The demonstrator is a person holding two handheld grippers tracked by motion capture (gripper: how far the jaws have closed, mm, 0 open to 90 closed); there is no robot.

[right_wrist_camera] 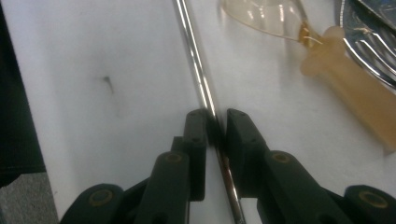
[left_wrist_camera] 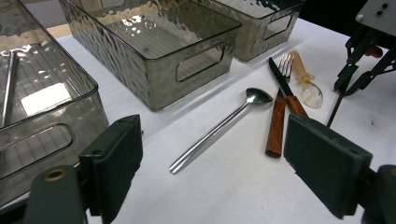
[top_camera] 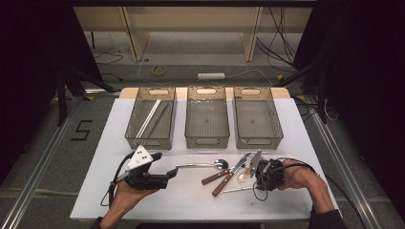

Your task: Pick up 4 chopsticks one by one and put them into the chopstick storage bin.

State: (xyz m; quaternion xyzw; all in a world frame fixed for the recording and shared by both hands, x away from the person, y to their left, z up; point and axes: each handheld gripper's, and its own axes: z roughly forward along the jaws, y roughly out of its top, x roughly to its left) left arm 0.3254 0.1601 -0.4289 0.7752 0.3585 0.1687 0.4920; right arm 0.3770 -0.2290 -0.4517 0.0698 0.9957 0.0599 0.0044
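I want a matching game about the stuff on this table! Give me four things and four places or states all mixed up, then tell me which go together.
Things:
1. metal spoon
2. thin metal rod
3. left bin
4. middle bin

Places or states:
A. empty
B. between the jaws of the right hand-held gripper
C. holds long sticks
D. lying alone on the white table, in front of the open left hand-held gripper

Pairs: 1-D, 2-B, 3-C, 4-A
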